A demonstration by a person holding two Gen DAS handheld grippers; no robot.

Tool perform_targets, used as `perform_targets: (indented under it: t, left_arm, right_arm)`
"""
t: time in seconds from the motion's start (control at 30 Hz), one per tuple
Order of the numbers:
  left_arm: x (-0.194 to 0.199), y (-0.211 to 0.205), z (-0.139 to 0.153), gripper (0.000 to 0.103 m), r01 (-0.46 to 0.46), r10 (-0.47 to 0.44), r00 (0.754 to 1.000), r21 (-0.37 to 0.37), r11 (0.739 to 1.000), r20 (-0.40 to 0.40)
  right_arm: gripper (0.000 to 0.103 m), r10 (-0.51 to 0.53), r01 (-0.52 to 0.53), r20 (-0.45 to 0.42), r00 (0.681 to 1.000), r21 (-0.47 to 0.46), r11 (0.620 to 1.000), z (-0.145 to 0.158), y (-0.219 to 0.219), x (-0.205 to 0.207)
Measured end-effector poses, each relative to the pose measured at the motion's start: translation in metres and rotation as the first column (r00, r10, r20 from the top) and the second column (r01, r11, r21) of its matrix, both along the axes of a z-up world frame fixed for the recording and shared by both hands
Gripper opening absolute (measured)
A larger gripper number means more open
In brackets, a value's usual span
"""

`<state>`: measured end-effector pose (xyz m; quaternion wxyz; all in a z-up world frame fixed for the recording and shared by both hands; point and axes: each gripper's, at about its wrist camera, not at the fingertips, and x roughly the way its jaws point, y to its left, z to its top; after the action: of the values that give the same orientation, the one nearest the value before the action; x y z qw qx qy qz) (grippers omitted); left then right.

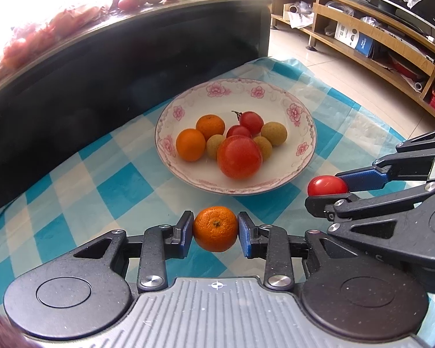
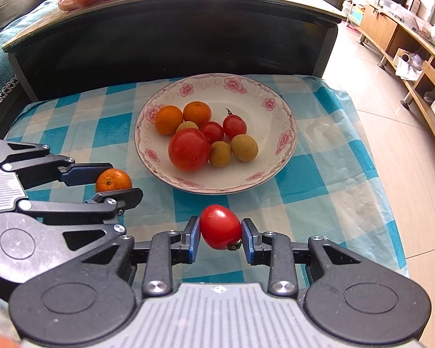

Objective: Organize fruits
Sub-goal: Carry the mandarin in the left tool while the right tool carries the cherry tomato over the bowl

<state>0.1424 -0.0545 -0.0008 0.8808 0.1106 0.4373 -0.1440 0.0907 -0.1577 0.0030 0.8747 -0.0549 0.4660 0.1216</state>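
Observation:
A white plate with a pink flower rim sits on the blue checked cloth and holds two mandarins, a large tomato, small tomatoes and several tan longans. My left gripper is shut on a mandarin just short of the plate's near rim. My right gripper is shut on a small red tomato, also just in front of the plate, to the right of the left gripper.
The blue checked cloth covers a low table whose right edge drops to a tiled floor. A dark coffee table stands right behind, with more fruit on top. Wooden shelving runs along the right.

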Motion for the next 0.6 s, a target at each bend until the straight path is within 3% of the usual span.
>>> perform_targets:
  t: [0.6]
  left_arm:
    - [0.015,-0.005,0.011,0.041,-0.010,0.010,0.999,-0.001,1.000,0.032]
  right_arm:
    - [0.034,-0.009,0.010,0.025,1.000,-0.024,1.000,0.008,-0.001,0.017]
